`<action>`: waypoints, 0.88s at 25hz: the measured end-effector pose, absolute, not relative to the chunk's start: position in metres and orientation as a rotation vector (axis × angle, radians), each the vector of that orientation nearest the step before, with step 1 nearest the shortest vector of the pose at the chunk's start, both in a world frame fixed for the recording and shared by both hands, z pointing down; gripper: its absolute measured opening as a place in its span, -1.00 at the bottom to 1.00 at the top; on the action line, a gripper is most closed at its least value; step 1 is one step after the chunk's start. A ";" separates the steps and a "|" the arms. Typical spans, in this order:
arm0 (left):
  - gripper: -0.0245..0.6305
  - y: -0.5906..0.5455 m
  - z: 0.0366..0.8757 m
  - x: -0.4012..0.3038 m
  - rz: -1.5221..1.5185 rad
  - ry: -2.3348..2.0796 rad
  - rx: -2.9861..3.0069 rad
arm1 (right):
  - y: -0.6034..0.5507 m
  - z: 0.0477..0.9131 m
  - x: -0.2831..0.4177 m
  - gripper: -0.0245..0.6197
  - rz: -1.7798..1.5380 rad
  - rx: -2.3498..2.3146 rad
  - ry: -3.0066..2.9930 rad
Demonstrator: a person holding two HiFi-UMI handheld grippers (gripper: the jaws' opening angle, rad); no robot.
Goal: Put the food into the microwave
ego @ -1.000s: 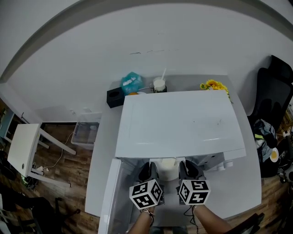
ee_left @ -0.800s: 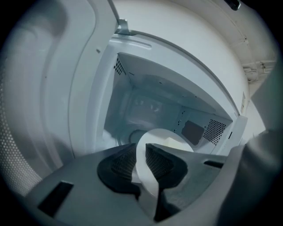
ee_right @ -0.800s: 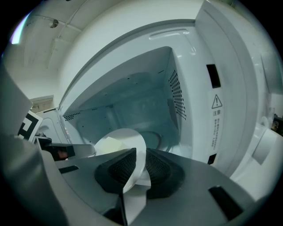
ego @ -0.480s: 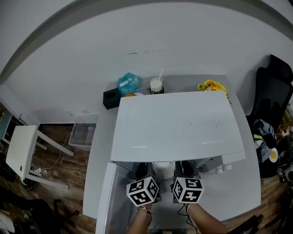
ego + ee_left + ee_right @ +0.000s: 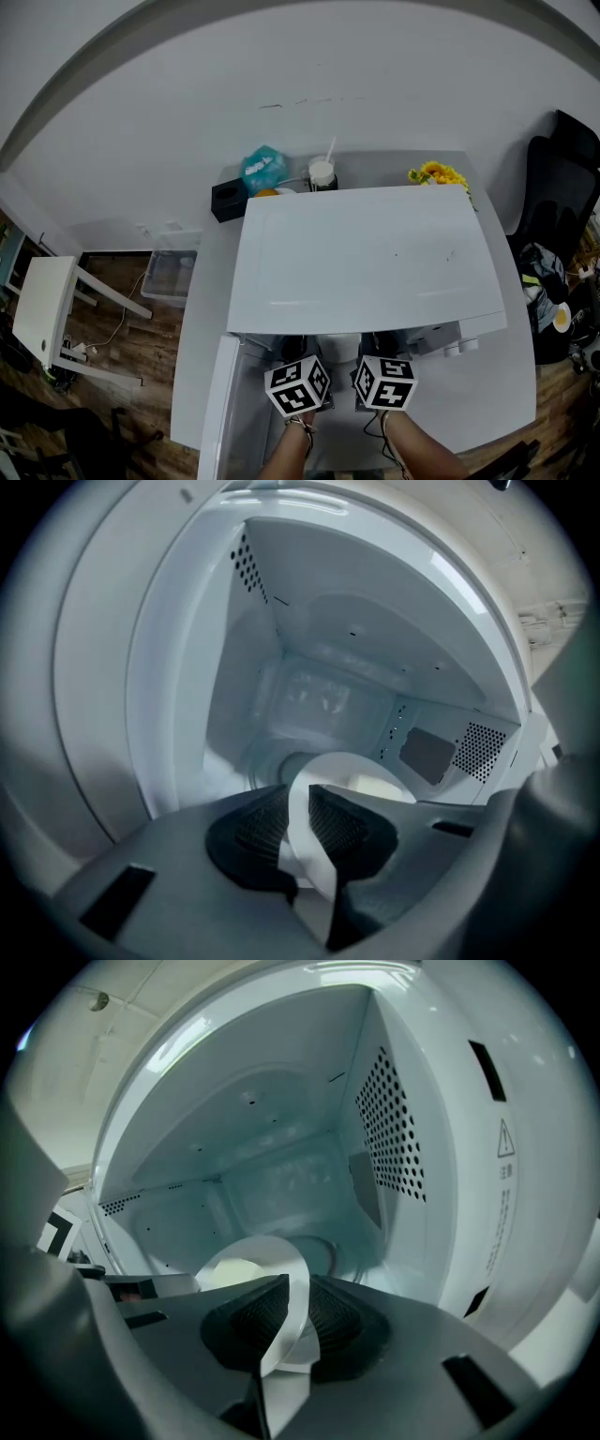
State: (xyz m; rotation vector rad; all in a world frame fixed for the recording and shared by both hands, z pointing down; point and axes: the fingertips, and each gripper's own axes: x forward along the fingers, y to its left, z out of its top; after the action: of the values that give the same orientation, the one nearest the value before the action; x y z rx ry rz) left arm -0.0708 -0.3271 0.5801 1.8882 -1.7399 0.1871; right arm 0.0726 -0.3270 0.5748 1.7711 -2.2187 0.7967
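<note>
Left claw (image 5: pixel 300 810) is closed on the near-left rim of a white bowl (image 5: pixel 349 772), with the thin wall pinched between its two ribbed black pads. Only the rim's thickness keeps the pads apart. Right claw (image 5: pixel 292 1309) grips the opposite side the same way, and the white edge stands up between its pads. Pale yellowish food (image 5: pixel 377 785) lies in the bowl, just ahead of both claws and between them. Both claws point into the open microwave (image 5: pixel 366 251). The bowl sits inside its mouth, low over the cavity floor; whether its base touches the floor cannot be made out. Ahead of the bowl, deeper in the cavity, a round turntable (image 5: pixel 326 1245) shows. A perforated vent panel (image 5: pixel 386 1129) covers the wall to the right of the right claw. In the head view the two marker cubes sit side by side at the front edge of the microwave's top. The door (image 5: pixel 217 398) is swung open to the left of the left claw. Well beyond the claws, behind the microwave on the white surface (image 5: pixel 202 300), stand a teal bag (image 5: pixel 264 169), a cup with a straw (image 5: pixel 322 174), a black box (image 5: pixel 228 199) and yellow flowers (image 5: pixel 433 174).
</note>
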 end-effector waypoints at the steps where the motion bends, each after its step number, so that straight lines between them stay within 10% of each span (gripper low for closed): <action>1: -0.71 -0.329 0.581 -0.071 0.196 -1.744 1.887 | -0.328 0.576 0.073 -0.68 0.803 1.772 -2.213; 22: -0.71 -0.350 0.596 -0.068 0.297 -1.734 1.856 | -0.344 0.589 0.073 -0.68 0.888 1.783 -2.145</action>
State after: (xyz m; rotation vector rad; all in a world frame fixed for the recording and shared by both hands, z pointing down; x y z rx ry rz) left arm -0.0676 -0.3499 0.5956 1.8561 -1.7340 0.2967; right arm 0.0733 -0.3437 0.5888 1.7832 -2.1453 0.8884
